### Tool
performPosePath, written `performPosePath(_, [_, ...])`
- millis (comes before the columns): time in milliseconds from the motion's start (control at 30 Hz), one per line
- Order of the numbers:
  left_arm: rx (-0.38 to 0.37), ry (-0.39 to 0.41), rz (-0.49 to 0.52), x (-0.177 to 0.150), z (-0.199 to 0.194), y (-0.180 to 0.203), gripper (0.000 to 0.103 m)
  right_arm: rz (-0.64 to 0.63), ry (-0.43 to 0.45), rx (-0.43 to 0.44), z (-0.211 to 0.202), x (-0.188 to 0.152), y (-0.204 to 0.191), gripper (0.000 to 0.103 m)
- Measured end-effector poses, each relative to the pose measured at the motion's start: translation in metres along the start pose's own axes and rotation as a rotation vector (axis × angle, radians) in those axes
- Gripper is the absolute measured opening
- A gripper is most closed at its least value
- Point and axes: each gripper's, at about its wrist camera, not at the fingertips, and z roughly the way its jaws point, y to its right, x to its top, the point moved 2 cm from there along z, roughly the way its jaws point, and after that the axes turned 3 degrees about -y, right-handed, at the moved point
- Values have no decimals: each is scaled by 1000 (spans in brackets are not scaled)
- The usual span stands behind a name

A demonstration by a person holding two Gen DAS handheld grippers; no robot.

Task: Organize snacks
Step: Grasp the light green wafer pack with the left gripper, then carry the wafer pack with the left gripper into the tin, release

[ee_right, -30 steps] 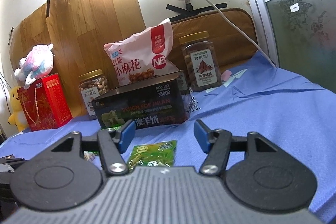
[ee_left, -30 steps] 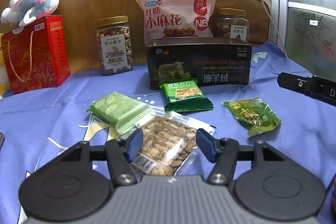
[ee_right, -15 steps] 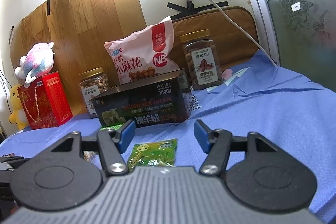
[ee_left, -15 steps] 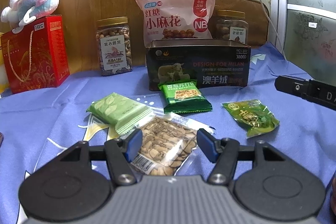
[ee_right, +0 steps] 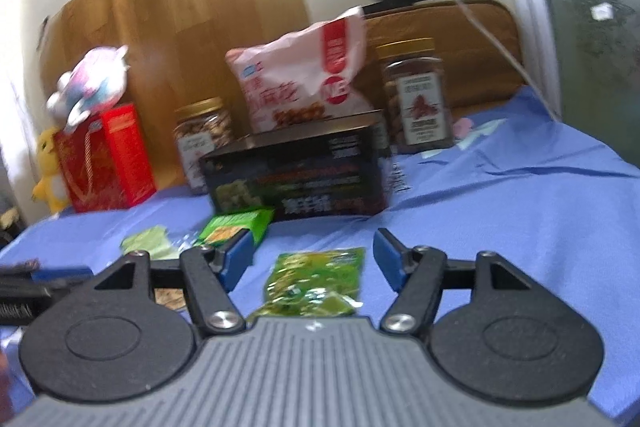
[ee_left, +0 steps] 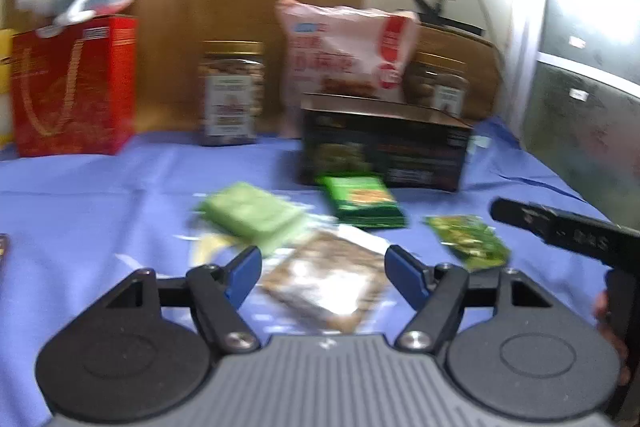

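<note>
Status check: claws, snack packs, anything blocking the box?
Left claw open over clear nut pack. Right claw open over green pack. Neither gripped. Dark box open-topped behind; nothing blocking.

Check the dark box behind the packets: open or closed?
Open: the dark box shows a bare rim with no lid; contents cannot be seen.

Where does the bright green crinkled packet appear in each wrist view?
Left wrist: bright green packet at right of centre, beyond the open left gripper.
Right wrist: low centre, between the open right gripper fingers.
Shared landmark: dark box behind it.
</note>
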Motion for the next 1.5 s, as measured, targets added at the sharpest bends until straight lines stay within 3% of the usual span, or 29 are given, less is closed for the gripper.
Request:
performPosePath(133, [2,-62,-76,19,6,-43,70,-110,-98,183,14,6,-37,68])
performPosePath(300, [-85,-165,-236,47,38,-80,65,-381,-209,307,55,15,-109,68])
performPosePath(467, [-192,-224,-369,55,62,-96,64,-454,-322,335,116,25,-135,69])
performPosePath(533, [-191,-240,-364,56,69,-94,64,-453,-383,358,136,26,-137,76])
performPosePath(667, [-175,-289,-375,49,88,-97,62,-450,-500,426,154,20,-142,81])
performPosePath(700, [-170,-269,-374,48,87,-97,54,-476,-483,432,153,17,-145,79])
performPosePath(733, [-162,-265,-367,47,87,-97,49,-506,-466,430,151,14,-148,69])
performPosePath(767, [-152,-260,-362,45,87,-97,38,-512,-458,446,148,13,-151,64])
performPosePath(800, [-155,-261,-365,44,86,-96,32,-516,-458,457,144,11,-154,63])
performPosePath(1000, [-131,-197,-343,62,67,-89,31,-573,-326,430,123,12,-162,62])
performPosePath(1133, [-149,-117,-280,99,60,-72,31,-550,-192,390,108,36,-151,62])
performPosePath(1267, [-189,-69,-185,143,78,-41,31,-526,-96,313,110,70,-127,62])
performPosePath(1367, [-222,-68,-144,167,107,-17,31,-466,-77,240,123,99,-100,62])
performPosePath(1500, [-250,-96,-114,181,149,6,32,-366,-114,186,147,119,-64,63])
